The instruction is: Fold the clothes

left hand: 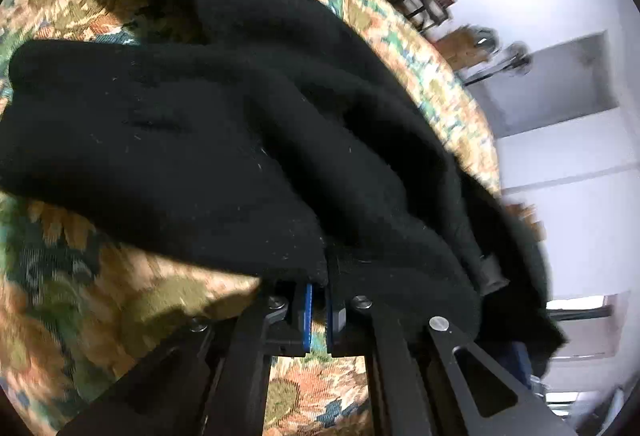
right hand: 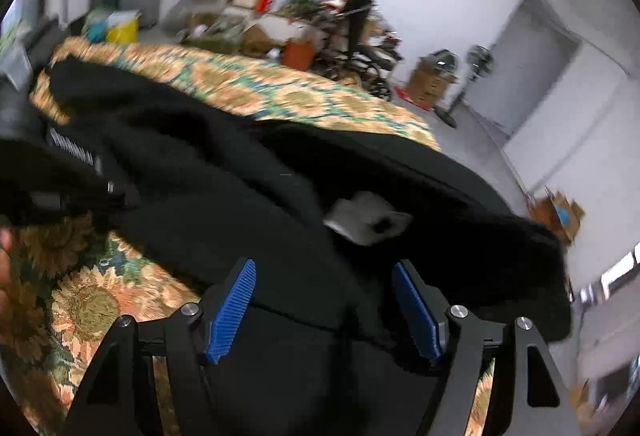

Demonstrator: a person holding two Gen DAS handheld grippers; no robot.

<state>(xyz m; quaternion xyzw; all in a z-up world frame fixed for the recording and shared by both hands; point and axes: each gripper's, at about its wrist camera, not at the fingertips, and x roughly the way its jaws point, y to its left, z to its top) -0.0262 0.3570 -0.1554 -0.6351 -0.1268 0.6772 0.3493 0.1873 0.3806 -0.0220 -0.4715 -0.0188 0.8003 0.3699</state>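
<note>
While the soft black knitted garment (left hand: pixel 224 139) lies rumpled across the sunflower-patterned woven cloth (left hand: pixel 132 300) covering the counter, the left gripper (left hand: pixel 318 310) has its blue-padded fingers (left hand: pixel 307 316) pinched together on a hem edge, and the right gripper (right hand: pixel 324 306) hovers with its fingers (right hand: pixel 232 312) spread wide, the fabric lying between them but not clamped. A white care label (right hand: pixel 366 218) shows in an opening of the garment, so this is probably the collar or inside. To fold well, I judge the right should close on a matching edge, then both should draw the cloth taut and level before laying it flat.
</note>
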